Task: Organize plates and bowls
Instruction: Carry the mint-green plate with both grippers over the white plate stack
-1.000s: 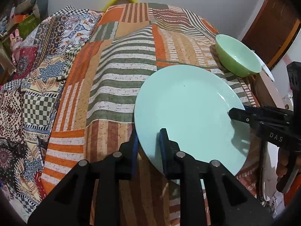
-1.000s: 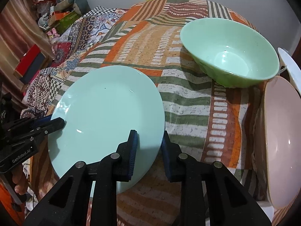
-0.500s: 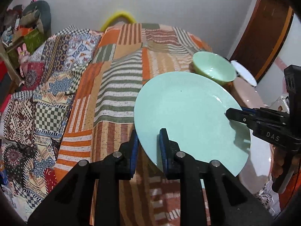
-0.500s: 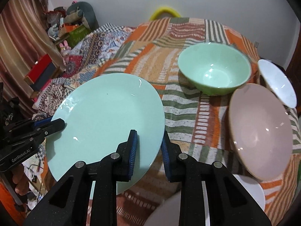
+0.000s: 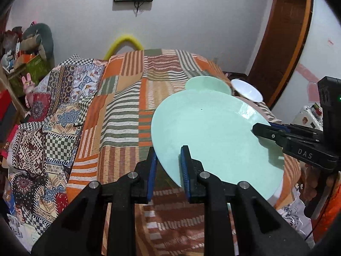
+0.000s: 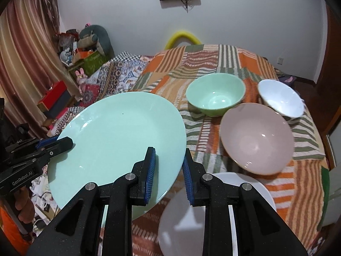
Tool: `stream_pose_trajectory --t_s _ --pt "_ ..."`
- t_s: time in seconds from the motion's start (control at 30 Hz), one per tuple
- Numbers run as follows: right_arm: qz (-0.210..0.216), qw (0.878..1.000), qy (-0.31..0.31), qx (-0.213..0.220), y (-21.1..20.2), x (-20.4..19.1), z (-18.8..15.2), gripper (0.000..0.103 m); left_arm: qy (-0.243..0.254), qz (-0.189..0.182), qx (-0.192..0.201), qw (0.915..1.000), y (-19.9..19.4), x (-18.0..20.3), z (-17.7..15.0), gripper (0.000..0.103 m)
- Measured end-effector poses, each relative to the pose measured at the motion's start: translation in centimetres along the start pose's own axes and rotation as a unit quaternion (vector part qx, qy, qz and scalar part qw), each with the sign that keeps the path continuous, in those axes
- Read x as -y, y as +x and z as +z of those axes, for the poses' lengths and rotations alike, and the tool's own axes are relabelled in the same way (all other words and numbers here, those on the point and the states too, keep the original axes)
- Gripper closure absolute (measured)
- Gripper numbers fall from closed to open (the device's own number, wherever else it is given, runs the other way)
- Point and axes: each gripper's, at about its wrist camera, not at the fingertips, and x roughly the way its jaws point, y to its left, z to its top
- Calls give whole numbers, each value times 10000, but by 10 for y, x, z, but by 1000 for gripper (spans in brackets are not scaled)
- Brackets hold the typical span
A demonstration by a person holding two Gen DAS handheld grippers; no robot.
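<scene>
A large mint-green plate (image 5: 215,134) (image 6: 119,136) hangs in the air above the striped blanket, held at two opposite rims. My left gripper (image 5: 167,166) is shut on its near edge; it also shows at the left of the right wrist view (image 6: 64,144). My right gripper (image 6: 168,166) is shut on the opposite rim and shows in the left wrist view (image 5: 262,129). A green bowl (image 6: 215,92), a pink bowl (image 6: 255,136) and a white bowl (image 6: 281,100) rest on the bed. A white plate (image 6: 215,209) lies under my right gripper.
The bed carries an orange striped blanket (image 5: 127,111) and a patterned quilt (image 5: 38,132) at its left. Boxes and toys (image 6: 85,55) crowd the far left corner. A brown door (image 5: 281,42) stands at the right. A yellow hoop (image 6: 183,37) leans behind the bed.
Both grippers have lifted the mint plate up and back from the blanket. The bowls and the white plate have come into view below and beyond it.
</scene>
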Motion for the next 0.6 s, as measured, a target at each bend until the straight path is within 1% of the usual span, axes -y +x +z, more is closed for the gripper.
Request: stream_pose_trajectory --t_s 0.3,0.6 --pt "-117 9996 98 236 -35 13 -21 80 171 -143 -11 9998 -21 38 -10 83" --pt "-221 9987 343 308 -59 38 -48 80 352 -290 -163 9988 -19 73 -24 83"
